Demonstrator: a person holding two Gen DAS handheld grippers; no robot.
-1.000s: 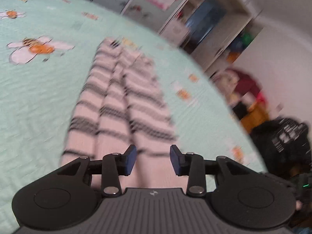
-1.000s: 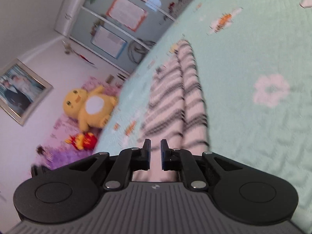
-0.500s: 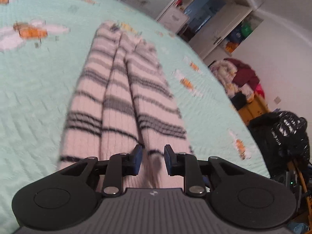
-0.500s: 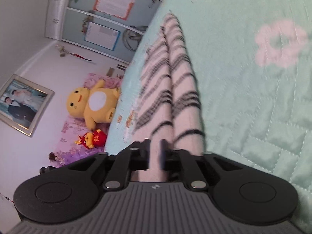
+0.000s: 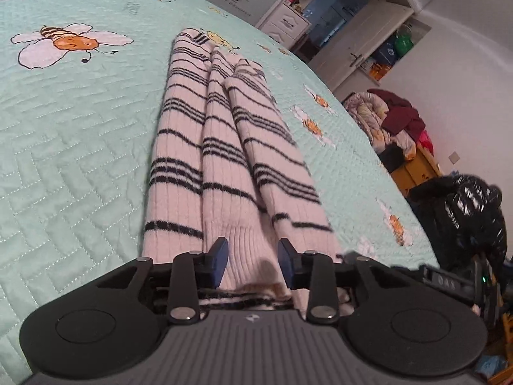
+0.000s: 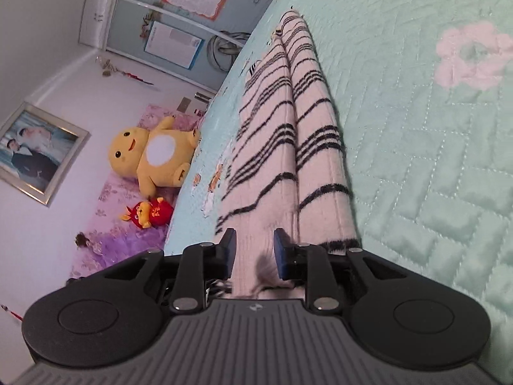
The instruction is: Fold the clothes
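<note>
A pink sweater with thin black stripes (image 5: 224,134) lies folded into a long narrow strip on the mint quilted bedspread (image 5: 80,144) and runs away from both cameras. My left gripper (image 5: 252,256) sits at its near end. The fingers stand partly apart on either side of a ribbed cuff, and cloth fills the gap and passes under the gripper. In the right wrist view the same sweater (image 6: 301,122) stretches ahead. My right gripper (image 6: 255,252) is open in the same way, astride the near end of the strip.
The bedspread (image 6: 433,160) spreads wide on both sides of the sweater. Past the bed's edge are a yellow plush toy (image 6: 154,157), a small red toy (image 6: 149,213), a heap of clothes (image 5: 384,118), a black bag (image 5: 465,211) and white cupboards (image 5: 352,32).
Both grippers have come down onto the near end of the sweater. Their fingers stand wider apart than half a second ago, now with cloth between them.
</note>
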